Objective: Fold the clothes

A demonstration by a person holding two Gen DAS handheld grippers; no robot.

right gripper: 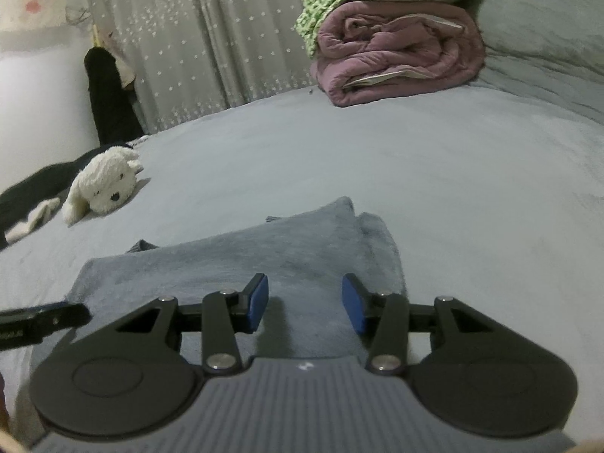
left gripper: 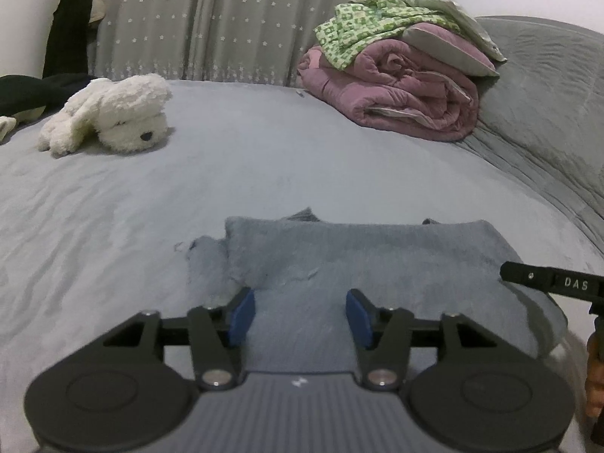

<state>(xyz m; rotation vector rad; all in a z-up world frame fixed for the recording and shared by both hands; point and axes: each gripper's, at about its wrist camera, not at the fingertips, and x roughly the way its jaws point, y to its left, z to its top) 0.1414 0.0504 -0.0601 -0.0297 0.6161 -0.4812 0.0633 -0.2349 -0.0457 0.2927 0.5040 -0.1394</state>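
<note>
Folded grey-blue garment point(left gripper: 358, 260) lies flat on the bed point(left gripper: 245, 166), right in front of both tools. Left gripper point(left gripper: 300, 311) hovers over it, jaws well apart, nothing between them. Right gripper point(right gripper: 305, 304) likewise, jaws parted and empty above the cloth.

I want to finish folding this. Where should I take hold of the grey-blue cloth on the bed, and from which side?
Probably the near edge of the grey-blue cloth, one corner per tool, coming from the near side. It lies flat, folded into a rough rectangle on the bed. The left tool and right tool both hover over it with jaws apart, so that edge looks closest. Pinch low to catch every layer.
</note>
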